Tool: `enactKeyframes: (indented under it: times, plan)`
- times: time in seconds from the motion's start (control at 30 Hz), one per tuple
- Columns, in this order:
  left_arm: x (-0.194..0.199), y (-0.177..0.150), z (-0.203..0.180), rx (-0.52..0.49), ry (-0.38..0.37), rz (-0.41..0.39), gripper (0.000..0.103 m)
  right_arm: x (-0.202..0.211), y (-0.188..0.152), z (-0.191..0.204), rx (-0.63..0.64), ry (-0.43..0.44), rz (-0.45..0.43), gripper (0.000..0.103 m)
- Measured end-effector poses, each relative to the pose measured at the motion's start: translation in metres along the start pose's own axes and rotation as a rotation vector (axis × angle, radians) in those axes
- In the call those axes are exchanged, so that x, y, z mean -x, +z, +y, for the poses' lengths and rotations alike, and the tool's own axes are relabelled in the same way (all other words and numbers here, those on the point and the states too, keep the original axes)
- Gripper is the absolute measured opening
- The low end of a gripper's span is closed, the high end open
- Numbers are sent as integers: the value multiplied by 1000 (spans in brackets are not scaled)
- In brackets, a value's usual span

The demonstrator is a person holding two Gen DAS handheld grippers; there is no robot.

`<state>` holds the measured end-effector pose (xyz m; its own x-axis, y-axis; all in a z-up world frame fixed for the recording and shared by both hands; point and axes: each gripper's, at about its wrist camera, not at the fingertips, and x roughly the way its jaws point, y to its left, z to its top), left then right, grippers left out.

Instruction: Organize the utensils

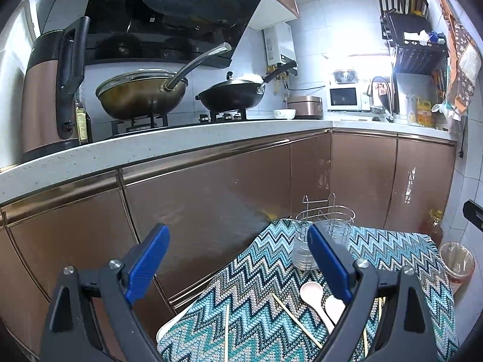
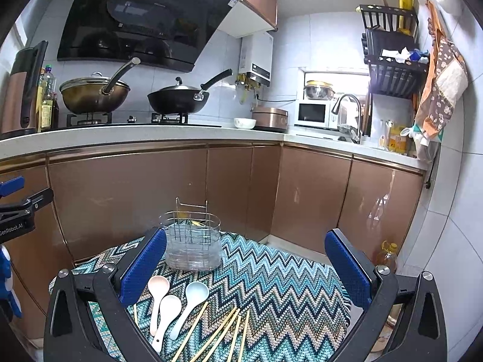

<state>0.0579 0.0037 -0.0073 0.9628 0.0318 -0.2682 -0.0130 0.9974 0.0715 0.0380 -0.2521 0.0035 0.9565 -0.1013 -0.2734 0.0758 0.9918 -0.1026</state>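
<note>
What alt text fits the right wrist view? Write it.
An open right gripper hovers over a zigzag cloth holding three spoons, loose chopsticks and an empty wire utensil holder. Brown kitchen cabinets and a stove with two woks lie behind.

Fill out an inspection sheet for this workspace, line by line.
Surface: teal zigzag-patterned woven cloth spread over a low table.
Job's things: clear plastic utensil holder with wire rack standing upright and empty at the far edge; three pale plastic spoons lying flat; several bamboo chopsticks scattered loose beside them.
Clutter: nothing seen on the cloth.
Grippers: left gripper open, empty; right gripper open, empty, above the spoons.
Cables: nothing seen.
Surroundings: two woks on the stove, white microwave, oil bottle on the floor.
</note>
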Motion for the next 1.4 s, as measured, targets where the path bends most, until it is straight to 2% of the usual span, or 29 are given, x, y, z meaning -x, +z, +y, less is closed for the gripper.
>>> enactKeyframes:
  times: [1.13,1.4]
  plan:
    - [-18,-5,-22,-85,10,68,92,-14,-7,-17,-32,35,20,103]
    - [-22,-2,-21,-83,-21,101,92,-21,-9,-24,-42,51,27,103]
